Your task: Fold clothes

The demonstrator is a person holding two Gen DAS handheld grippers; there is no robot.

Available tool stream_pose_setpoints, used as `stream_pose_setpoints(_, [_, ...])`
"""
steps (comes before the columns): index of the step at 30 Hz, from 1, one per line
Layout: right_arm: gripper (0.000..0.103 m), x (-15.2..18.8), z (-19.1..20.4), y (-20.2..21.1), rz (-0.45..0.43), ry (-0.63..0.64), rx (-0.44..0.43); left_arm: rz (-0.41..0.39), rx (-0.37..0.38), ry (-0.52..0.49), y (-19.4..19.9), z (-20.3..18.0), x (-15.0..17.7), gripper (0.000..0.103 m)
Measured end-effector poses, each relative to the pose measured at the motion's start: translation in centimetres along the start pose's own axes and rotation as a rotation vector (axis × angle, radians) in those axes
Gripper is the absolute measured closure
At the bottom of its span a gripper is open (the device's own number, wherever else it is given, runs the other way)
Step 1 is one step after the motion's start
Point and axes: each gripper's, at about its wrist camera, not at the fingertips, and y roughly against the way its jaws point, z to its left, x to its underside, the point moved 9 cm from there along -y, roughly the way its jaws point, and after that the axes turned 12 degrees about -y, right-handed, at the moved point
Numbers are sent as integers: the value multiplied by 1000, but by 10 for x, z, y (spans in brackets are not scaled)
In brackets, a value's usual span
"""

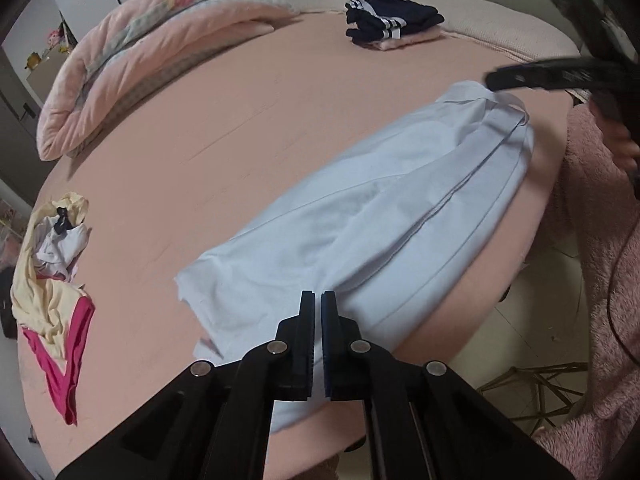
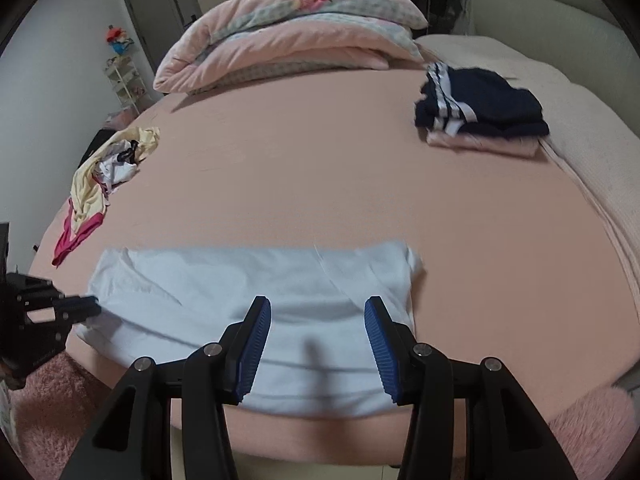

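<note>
A light blue garment (image 1: 360,232) lies folded into a long strip along the near edge of the pink bed (image 1: 240,140). My left gripper (image 1: 318,300) sits at one end of the strip, its jaws shut with pale cloth showing in the narrow slit between them. In the right wrist view the left gripper (image 2: 94,304) touches the left edge of the garment (image 2: 248,280). My right gripper (image 2: 318,312) hangs open over the garment's near middle, nothing between its blue pads (image 2: 256,344). From the left wrist view, the right gripper (image 1: 492,80) is by the strip's far end.
A folded stack of navy and pink clothes (image 2: 480,116) rests at the back right. Crumpled yellow, white and magenta clothes (image 2: 100,184) lie at the left edge. A rolled quilt (image 2: 288,36) fills the back. A fluffy pink sleeve (image 1: 600,280) is at the right.
</note>
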Motion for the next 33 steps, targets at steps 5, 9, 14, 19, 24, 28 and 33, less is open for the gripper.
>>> stream_pose_setpoints(5, [55, -16, 25, -4, 1, 73, -14, 23, -12, -10, 3, 0, 13, 101])
stream_pose_setpoints(9, [55, -16, 38, -11, 12, 103, -7, 17, 43, 56, -5, 7, 16, 100])
stream_pose_setpoints(14, [55, -4, 43, -18, 61, 65, -50, 62, 83, 18, -26, -1, 8, 79])
stream_pose_setpoints(19, [55, 4, 59, -27, 85, 143, -18, 86, 18, -37, -38, 0, 1, 53])
stream_pose_setpoints(24, [55, 1, 50, -49, 153, 95, 37, 83, 18, 0, -46, 8, -4, 93])
stream_pose_setpoints(28, [55, 7, 52, -45, 162, 124, 38, 29, 57, 18, -28, 6, -7, 99])
stream_pose_setpoints(33, [55, 6, 51, -40, 162, 132, 39, 29, 112, -22, -2, -7, 6, 99])
